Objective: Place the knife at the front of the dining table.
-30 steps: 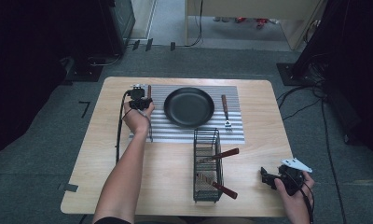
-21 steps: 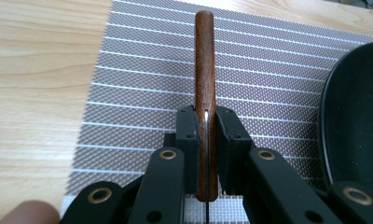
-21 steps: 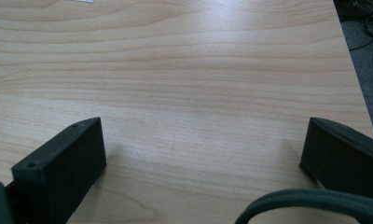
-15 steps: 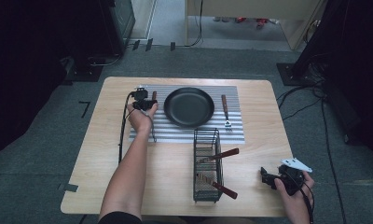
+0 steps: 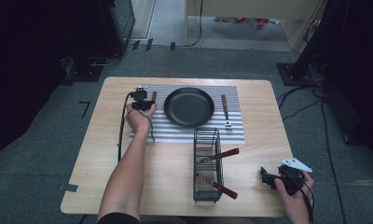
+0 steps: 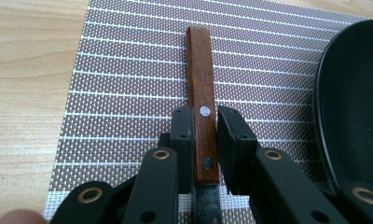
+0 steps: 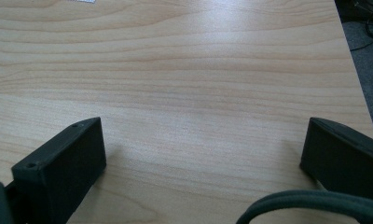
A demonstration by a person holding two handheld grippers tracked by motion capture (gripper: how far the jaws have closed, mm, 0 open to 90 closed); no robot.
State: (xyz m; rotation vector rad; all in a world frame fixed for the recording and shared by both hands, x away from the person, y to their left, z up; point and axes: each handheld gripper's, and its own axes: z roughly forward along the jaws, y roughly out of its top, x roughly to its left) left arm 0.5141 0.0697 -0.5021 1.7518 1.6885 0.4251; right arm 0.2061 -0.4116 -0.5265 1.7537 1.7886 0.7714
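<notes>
High view: the left gripper [image 5: 140, 99] sits at the far left edge of the striped placemat [image 5: 236, 133], just beside the black pan [image 5: 189, 107], while the right gripper [image 5: 271, 177] rests near the tabletop's [image 5: 96, 154] front right corner. Left gripper view: jaws flank the knife's wooden handle [image 6: 202, 126], left jaw touching, right with a slight gap, so probably setting the knife down; next, open and lift clear. Right gripper view: jaws spread wide over bare wood.

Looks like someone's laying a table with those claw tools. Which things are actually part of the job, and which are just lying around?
Probably in use:
left gripper, jaws around a wooden-handled knife
striped placemat
black pan
fork
wire basket holding more cutlery

Idle:
right gripper, open over bare table
cables on the floor
</notes>
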